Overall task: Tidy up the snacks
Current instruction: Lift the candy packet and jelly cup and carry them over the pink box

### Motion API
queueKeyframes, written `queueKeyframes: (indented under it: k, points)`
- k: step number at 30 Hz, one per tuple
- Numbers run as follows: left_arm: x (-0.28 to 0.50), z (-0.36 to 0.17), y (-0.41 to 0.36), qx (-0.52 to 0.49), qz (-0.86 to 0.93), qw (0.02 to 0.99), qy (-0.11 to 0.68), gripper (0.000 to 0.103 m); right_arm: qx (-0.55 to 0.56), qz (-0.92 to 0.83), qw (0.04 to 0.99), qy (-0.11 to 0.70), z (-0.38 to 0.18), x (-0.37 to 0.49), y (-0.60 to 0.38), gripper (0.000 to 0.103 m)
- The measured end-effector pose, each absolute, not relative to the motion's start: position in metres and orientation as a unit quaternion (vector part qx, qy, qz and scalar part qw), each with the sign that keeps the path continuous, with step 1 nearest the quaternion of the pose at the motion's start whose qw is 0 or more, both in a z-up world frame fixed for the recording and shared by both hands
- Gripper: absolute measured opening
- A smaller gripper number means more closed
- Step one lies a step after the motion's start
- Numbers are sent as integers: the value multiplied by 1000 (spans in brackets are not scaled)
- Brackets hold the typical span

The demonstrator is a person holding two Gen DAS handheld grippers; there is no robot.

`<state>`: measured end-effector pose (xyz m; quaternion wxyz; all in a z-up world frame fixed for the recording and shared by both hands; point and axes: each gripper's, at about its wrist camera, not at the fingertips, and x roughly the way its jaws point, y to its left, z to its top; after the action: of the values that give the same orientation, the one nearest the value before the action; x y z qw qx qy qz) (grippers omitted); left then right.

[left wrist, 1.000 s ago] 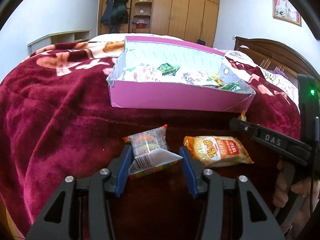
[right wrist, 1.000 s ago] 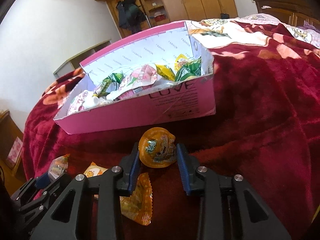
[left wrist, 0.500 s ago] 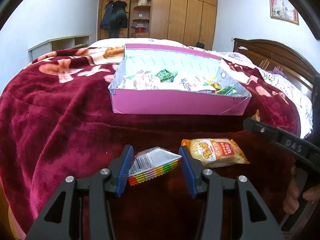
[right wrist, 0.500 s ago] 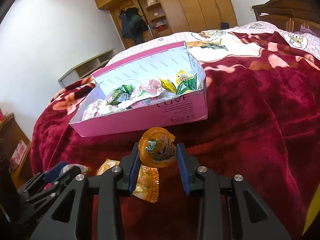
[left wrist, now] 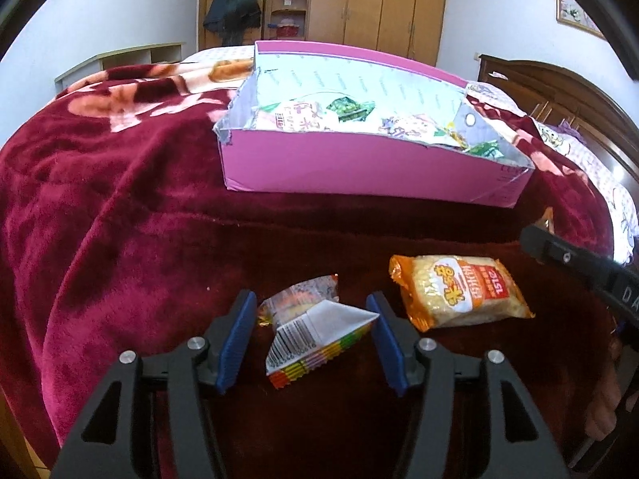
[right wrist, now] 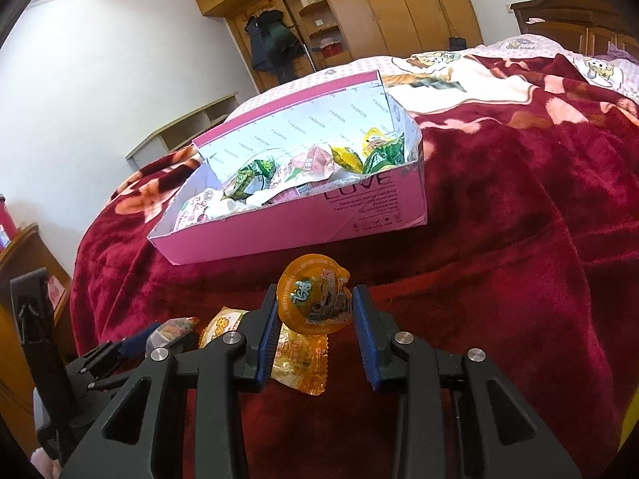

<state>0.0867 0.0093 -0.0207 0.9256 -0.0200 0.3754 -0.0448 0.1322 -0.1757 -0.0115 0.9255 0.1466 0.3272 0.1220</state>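
Bedroom wardrobes stand behind the bed, whose red blanket (left wrist: 131,207) carries everything. Ahead sits the pink box (left wrist: 359,171), already part-filled with packets, where I judge the loose snacks belong. My left tool (left wrist: 311,335) is opening around the striped snack packet (left wrist: 315,335); its right pad touches the packet's corner, the left stands clear, so nothing is gripped. Beside it lies the orange noodle packet (left wrist: 459,291). My right tool (right wrist: 315,315) is clamped on the orange jelly cup (right wrist: 315,295), held up off the blanket, probably ready for carrying to the box.
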Motion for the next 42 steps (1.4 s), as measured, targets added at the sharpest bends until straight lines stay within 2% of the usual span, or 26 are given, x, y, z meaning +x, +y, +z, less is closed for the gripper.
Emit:
queueKeyframes:
  k: [2, 3, 21, 42]
  points:
    - [87, -21, 9, -18, -42, 926, 374, 45, 149, 122, 925, 329, -13, 133, -177, 36]
    - [87, -21, 10, -17, -41, 926, 374, 43, 151, 122, 924, 330, -14, 132, -178, 36]
    - [80, 15, 13, -31, -61, 941, 331, 42, 152, 135, 926, 317, 3, 126, -176, 36]
    - [133, 65, -7, -6, -85, 959, 271, 42, 133, 152, 929, 309, 39, 154, -180, 36]
